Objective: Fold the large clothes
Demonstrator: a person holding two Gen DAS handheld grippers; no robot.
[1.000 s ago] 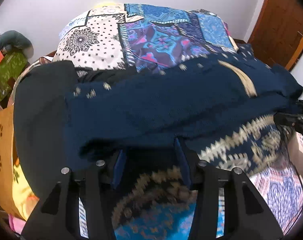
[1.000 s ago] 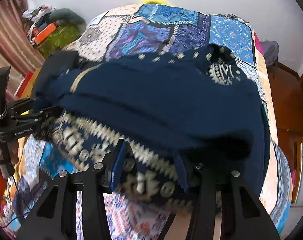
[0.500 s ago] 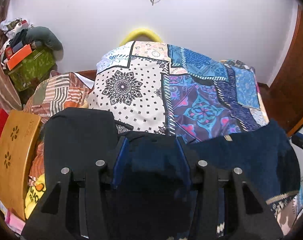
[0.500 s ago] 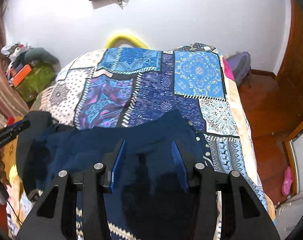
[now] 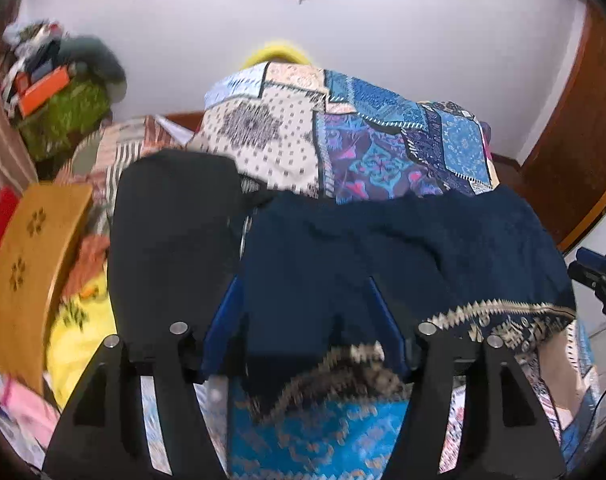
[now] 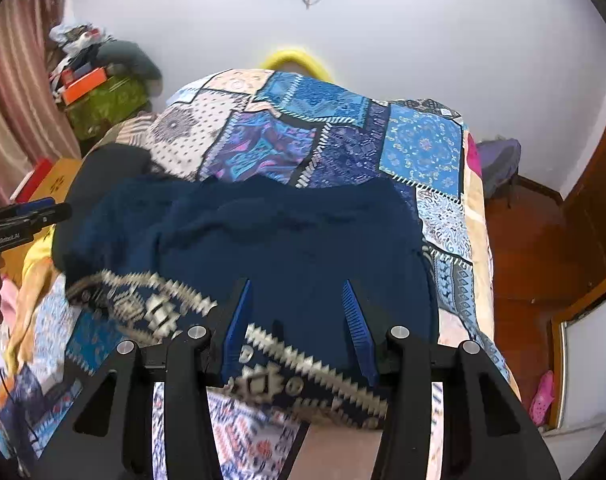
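Left tongs (image 5: pixel 307 300) jaws just widened, navy cloth (image 5: pixel 383 248) lying between, unclamped. Right tongs (image 6: pixel 295 308) apart, same cloth below, grip unclear. Cloth folded on patchwork bed (image 6: pixel 423 148) ahead; black garment (image 5: pixel 171 232) left.

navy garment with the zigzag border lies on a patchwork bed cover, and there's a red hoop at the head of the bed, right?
Not quite: the hoop is yellow, not red, as the right wrist view shows. The rest holds: the navy garment with the zigzag border lies on the patchwork bed cover.
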